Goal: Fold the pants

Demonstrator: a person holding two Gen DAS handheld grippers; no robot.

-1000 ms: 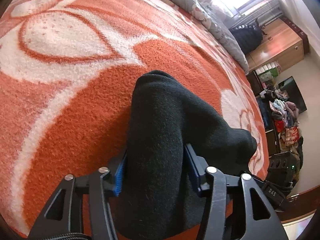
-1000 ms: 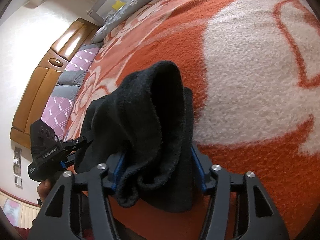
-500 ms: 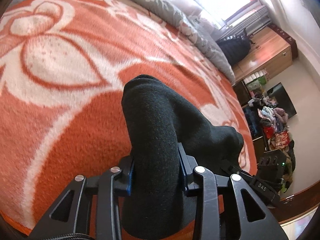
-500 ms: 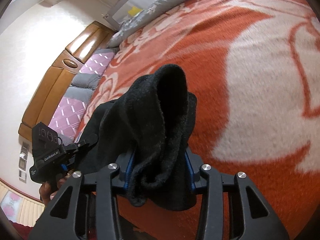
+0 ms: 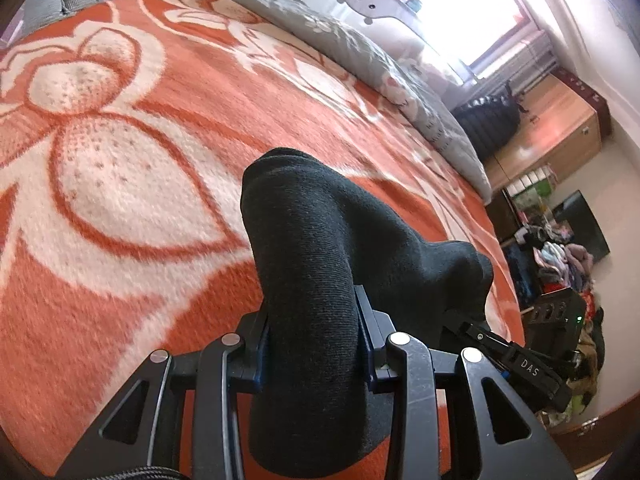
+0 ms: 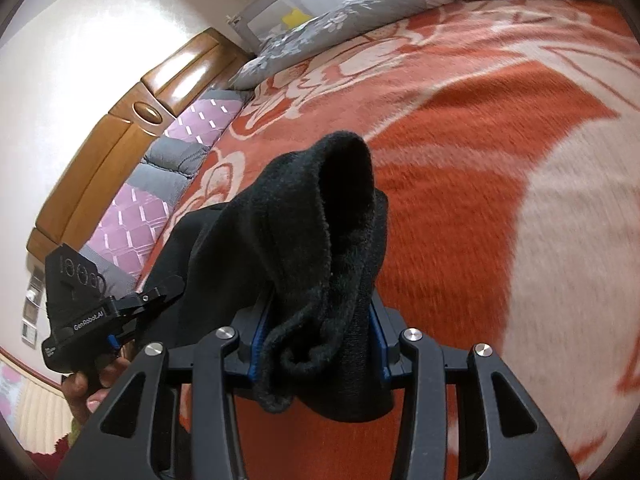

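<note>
You're lifting both ends of the black pants (image 5: 316,264) higher off the orange floral blanket (image 5: 120,208) than a second ago, and both sets of jaws have just been closing tighter on the fabric. Your left gripper (image 5: 314,344) is pinching a thick fold; your right gripper (image 6: 320,344) is clamping the bunched edge, cloth sagging between them. The grey quilt (image 5: 360,52) is lying along the far side.

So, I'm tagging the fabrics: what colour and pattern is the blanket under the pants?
Orange with big white flower outlines; the blanket shows best in the left wrist view.
</note>
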